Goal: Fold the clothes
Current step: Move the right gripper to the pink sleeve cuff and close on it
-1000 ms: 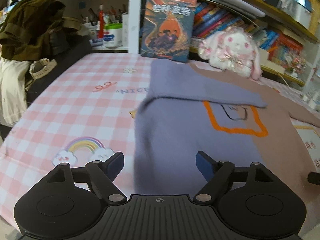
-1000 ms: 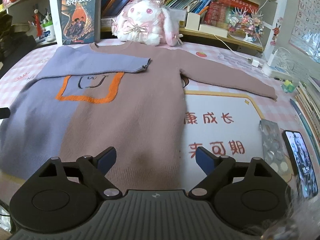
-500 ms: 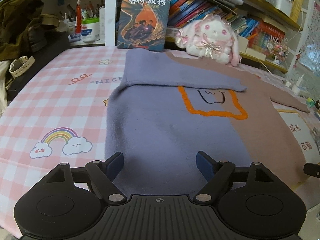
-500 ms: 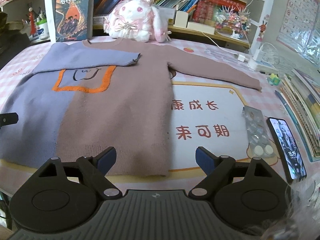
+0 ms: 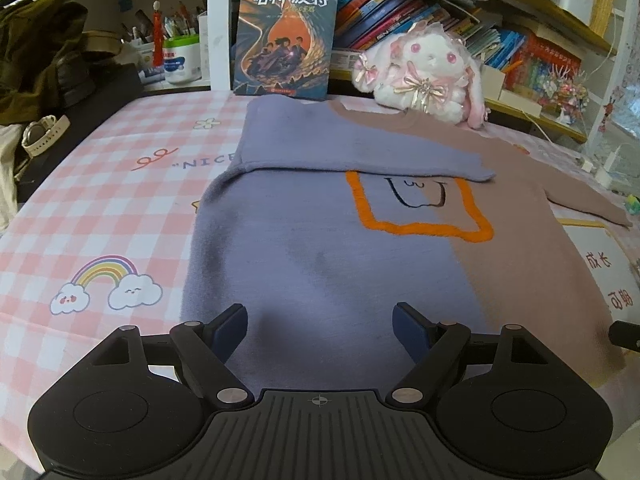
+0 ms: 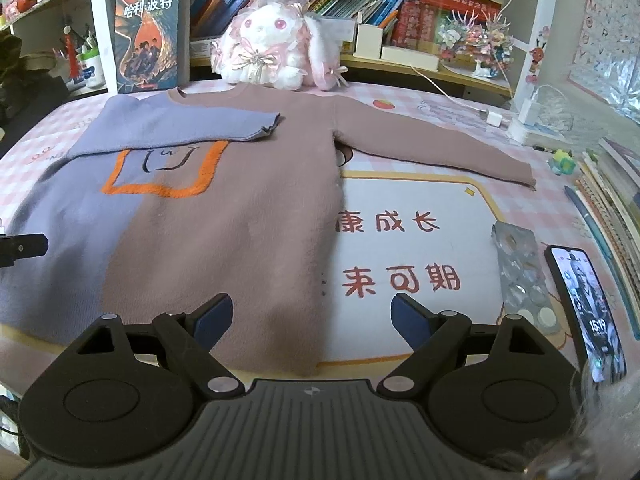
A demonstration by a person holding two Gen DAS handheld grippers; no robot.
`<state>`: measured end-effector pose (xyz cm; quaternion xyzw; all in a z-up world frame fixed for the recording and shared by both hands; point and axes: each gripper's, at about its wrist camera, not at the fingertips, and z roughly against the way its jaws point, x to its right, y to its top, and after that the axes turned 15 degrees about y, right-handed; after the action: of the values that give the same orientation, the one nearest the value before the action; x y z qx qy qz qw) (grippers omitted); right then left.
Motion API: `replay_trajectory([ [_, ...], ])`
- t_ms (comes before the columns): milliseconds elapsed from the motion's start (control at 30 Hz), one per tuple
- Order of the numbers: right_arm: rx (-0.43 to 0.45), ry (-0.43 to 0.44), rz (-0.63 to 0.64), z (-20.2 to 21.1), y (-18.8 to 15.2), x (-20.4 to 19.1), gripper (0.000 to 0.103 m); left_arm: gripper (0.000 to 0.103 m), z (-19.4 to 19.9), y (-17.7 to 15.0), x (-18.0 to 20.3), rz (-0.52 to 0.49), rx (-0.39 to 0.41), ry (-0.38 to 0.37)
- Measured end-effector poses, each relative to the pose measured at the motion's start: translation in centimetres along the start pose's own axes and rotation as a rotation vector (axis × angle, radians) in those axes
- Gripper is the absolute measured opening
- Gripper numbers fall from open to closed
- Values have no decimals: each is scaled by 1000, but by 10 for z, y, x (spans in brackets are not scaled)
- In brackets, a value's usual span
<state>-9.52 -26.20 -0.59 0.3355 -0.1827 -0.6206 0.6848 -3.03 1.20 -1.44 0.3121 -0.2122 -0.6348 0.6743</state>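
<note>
Two neighbours beside sweater (image 6: 224, 216): phone (image 6: 586, 312), pill pack (image 6: 520, 276).

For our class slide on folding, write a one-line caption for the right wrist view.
Open right hand-held gripper above a two-tone sweater: purple sleeve folded in, mauve sleeve outstretched.

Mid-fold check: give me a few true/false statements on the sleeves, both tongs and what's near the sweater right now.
1. The purple sleeve is folded across the chest of the sweater. True.
2. The brown sleeve is folded in too. False: it lies stretched out to the side on the table.
3. The left tongs are shut on the hem. False: they are open, holding nothing.
4. The right tongs are open, above the sweater's lower right corner. True.
5. The phone lies on the brown sleeve. False: it lies apart, beside the blister pack.
</note>
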Motion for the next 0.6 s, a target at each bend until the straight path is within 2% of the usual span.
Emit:
replay_trajectory([
  [333,6,95,8,-12,21,73,86,82,13,4,63,37,-15,105],
  [600,1,195,-10,-21,44,144,86,82,26,-9,102,130,-48,233],
])
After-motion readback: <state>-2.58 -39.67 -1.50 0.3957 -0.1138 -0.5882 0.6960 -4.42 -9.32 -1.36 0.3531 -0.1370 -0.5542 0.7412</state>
